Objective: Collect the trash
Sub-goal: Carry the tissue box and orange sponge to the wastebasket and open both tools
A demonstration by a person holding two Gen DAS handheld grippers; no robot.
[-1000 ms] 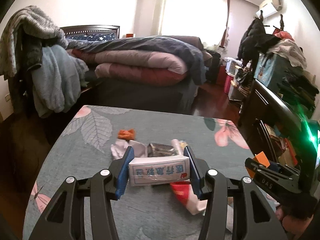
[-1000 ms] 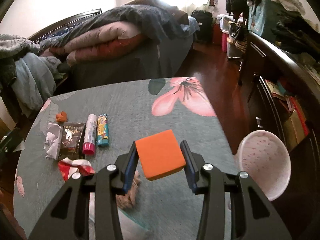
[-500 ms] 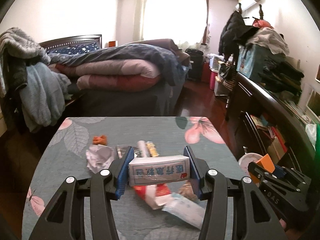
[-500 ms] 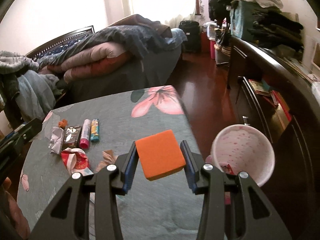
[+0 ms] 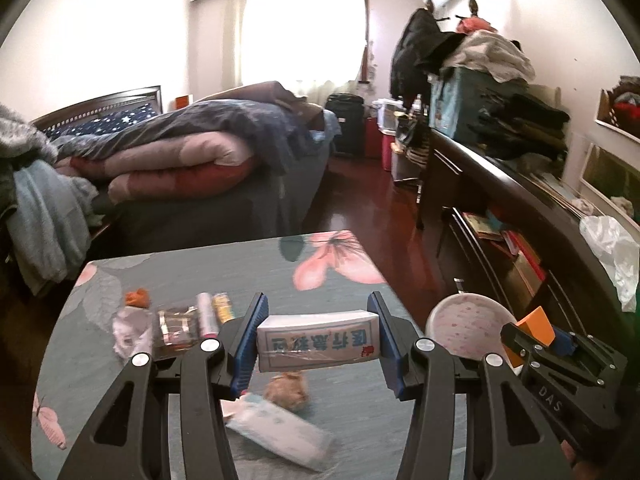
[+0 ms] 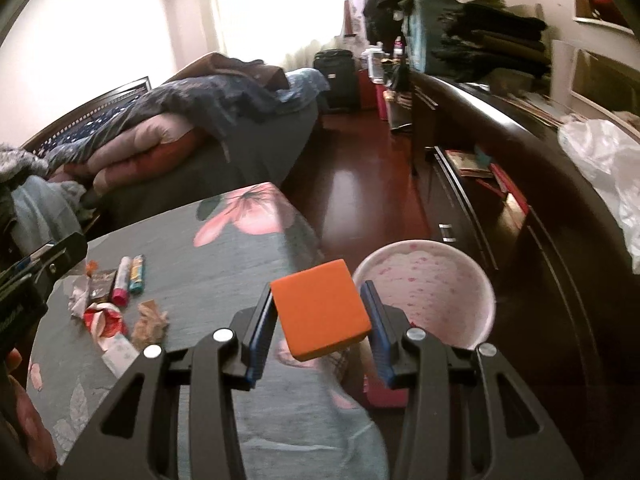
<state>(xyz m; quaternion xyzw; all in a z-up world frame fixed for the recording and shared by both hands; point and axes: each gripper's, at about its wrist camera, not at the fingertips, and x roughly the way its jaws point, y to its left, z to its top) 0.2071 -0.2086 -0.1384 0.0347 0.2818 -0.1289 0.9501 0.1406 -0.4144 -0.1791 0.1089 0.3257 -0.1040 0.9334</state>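
Both grippers have swung toward the pink bin (image 6: 424, 300) beside the table (image 5: 224, 272). Left gripper (image 5: 318, 344) clamps a white printed packet (image 5: 318, 342) above 2 wrappers; right gripper (image 6: 318, 312) pinches an orange block (image 6: 320, 308) at the bin's rim

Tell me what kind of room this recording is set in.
A lived-in bedroom, most likely in a home. A bed piled with folded quilts fills the left side, a dark dresser stacked with clothes lines the right wall, and a curtained window lights the far end.
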